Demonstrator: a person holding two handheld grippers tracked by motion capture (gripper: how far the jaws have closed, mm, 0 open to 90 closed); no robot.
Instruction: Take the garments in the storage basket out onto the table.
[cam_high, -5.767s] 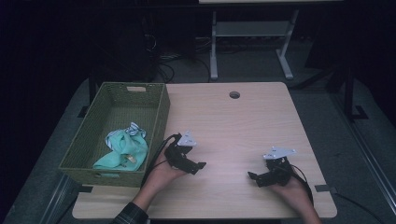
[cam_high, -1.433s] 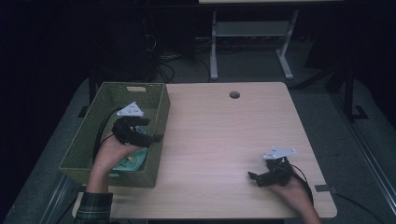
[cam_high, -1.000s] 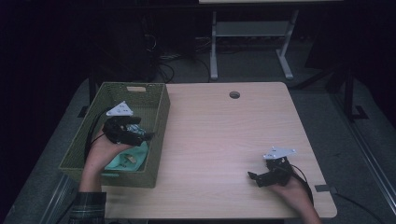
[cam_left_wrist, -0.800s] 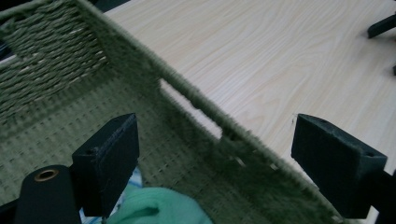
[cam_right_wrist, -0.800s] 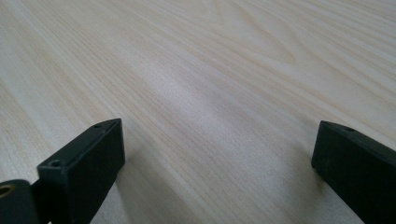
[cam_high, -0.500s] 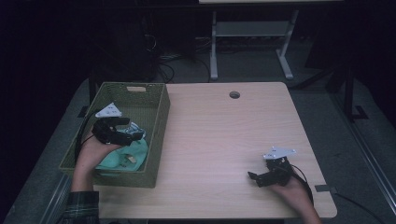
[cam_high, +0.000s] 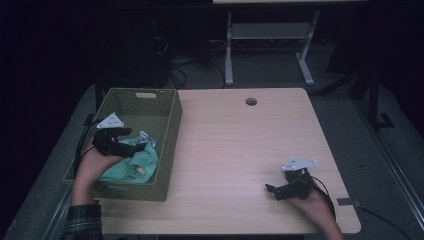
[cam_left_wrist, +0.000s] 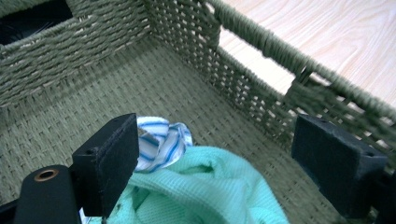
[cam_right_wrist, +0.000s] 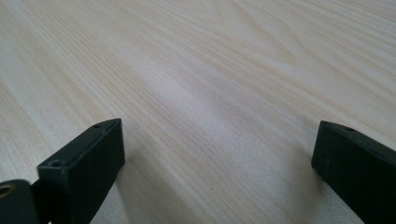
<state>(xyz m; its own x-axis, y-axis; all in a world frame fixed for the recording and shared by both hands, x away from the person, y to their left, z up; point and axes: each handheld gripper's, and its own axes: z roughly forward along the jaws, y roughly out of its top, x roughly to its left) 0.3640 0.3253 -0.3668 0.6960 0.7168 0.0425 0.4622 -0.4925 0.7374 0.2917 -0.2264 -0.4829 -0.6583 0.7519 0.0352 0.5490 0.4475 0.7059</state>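
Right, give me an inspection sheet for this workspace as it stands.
Surface: light wood table, grommet hole near the far edge.
Job's things: green woven basket holding a mint cloth and a blue-striped cloth.
Clutter: nothing seen.
Grippers: left hand-held gripper open over the cloths; right hand-held gripper open, low over bare wood.
Cables: one trails from each gripper.
Surroundings: dark floor, white stand behind.

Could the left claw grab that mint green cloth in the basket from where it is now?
Probably yes. The left claw hangs open inside the green basket, its jaws spread just over the mint green cloth, with nothing between them.
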